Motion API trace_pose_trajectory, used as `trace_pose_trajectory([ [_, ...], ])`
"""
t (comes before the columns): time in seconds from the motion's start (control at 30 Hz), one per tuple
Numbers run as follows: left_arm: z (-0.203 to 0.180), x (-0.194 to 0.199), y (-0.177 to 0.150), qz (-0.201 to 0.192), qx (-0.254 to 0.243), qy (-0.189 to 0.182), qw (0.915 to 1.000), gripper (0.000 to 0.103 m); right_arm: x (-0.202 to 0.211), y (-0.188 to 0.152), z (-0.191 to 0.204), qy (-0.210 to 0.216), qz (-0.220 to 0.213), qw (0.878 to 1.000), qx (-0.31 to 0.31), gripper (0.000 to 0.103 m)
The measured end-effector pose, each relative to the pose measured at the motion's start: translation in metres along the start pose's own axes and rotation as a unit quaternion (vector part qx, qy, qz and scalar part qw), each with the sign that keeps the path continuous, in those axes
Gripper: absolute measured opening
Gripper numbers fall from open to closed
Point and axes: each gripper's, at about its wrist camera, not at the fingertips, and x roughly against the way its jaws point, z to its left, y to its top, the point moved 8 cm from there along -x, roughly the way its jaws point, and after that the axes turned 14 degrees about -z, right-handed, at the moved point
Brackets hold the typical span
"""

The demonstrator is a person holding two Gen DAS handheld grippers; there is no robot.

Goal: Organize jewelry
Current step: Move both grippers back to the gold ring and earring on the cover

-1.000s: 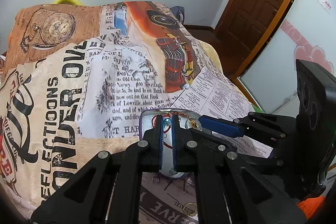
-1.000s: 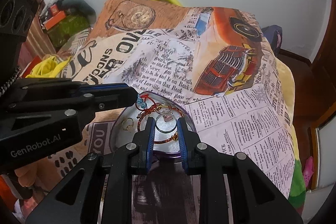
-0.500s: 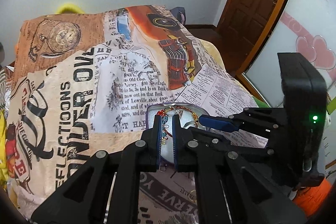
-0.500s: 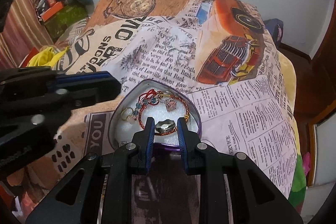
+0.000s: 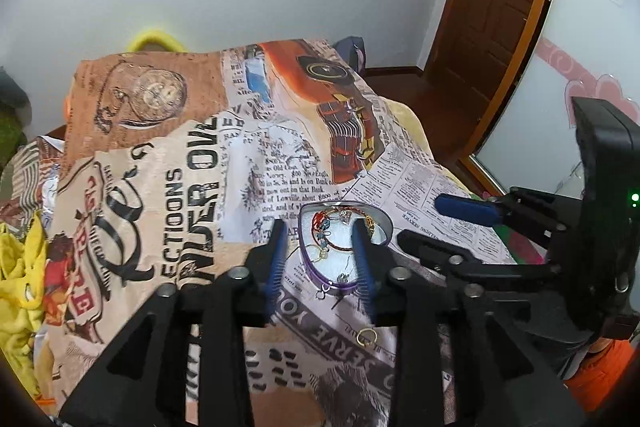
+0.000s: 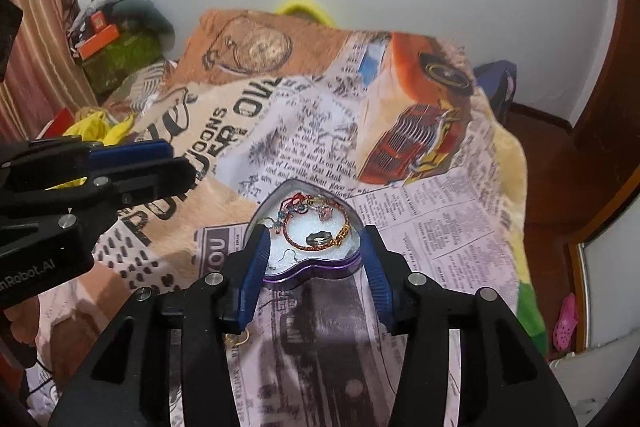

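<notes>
A heart-shaped purple tin (image 5: pixel 316 277) (image 6: pixel 316 269) lies open on the printed blanket, holding a red-and-gold bracelet (image 6: pixel 320 247), a silver ring (image 6: pixel 318 238), a pink-stone ring (image 6: pixel 324 213), earrings and beaded pieces. My left gripper (image 5: pixel 320 251) is open and empty, raised just short of the tin. My right gripper (image 6: pixel 316 259) is open and empty, its fingers on either side of the tin's near edge. A gold ring (image 5: pixel 366 337) (image 6: pixel 238 339) lies loose on the blanket in front of the tin. An earring hook (image 5: pixel 322 293) hangs at the tin's near rim.
The blanket (image 5: pixel 180 187) covers a bed that drops off on the right toward a wooden door (image 5: pixel 500 7). Yellow cloth (image 5: pixel 16 267) lies at the left edge. Boxes and clutter (image 6: pixel 116 47) stand at the far left by a curtain.
Both grippers opened and pulled back and up from the tin. The right gripper let go of the silver ring, which now lies in the tin inside the bracelet.
</notes>
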Motion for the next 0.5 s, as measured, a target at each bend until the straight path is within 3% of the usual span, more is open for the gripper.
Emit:
trace_pose_trajectory([
  [0.17,0.001,0.022,0.005,-0.016,0.001,0.010,0.9998,0.043,0.022,0.007,0.005,-0.009,-0.018,1.000,0.008,0.043],
  [0.5,0.004,0.049,-0.009,-0.017,-0.013,0.025,0.9995,0.045,0.050,0.002,0.016,-0.016,-0.035,0.999,0.023,0.043],
])
